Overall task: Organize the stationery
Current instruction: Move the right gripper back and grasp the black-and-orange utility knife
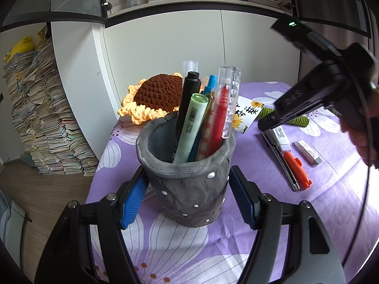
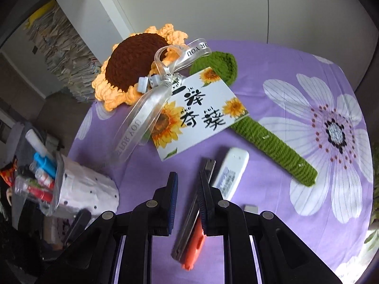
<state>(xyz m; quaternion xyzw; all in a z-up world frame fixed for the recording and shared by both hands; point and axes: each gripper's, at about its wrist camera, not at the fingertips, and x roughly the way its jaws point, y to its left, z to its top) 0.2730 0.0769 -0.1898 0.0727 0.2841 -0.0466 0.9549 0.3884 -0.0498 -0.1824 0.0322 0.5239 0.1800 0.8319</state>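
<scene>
A grey pen holder [image 1: 189, 177] with several pens stands on the purple cloth. My left gripper [image 1: 189, 194] has its blue pads on both sides of the holder and grips it. The holder also shows at the left in the right wrist view [image 2: 83, 189]. My right gripper [image 2: 188, 189] is open and empty, hovering over a metal utility knife [image 2: 187, 232] and an orange marker [image 2: 195, 246]. A white correction tape [image 2: 231, 172] lies just right of it. In the left wrist view the right gripper [image 1: 270, 124] hangs above the knife [image 1: 281, 163], marker [image 1: 297, 169] and an eraser [image 1: 308, 152].
A crocheted sunflower [image 2: 132, 66] with green stem [image 2: 274, 146], ribbon and a sunflower card [image 2: 199, 116] lies at the table's back. Tall paper stacks [image 1: 42, 108] stand on the floor to the left. A white cabinet [image 1: 189, 47] is behind the table.
</scene>
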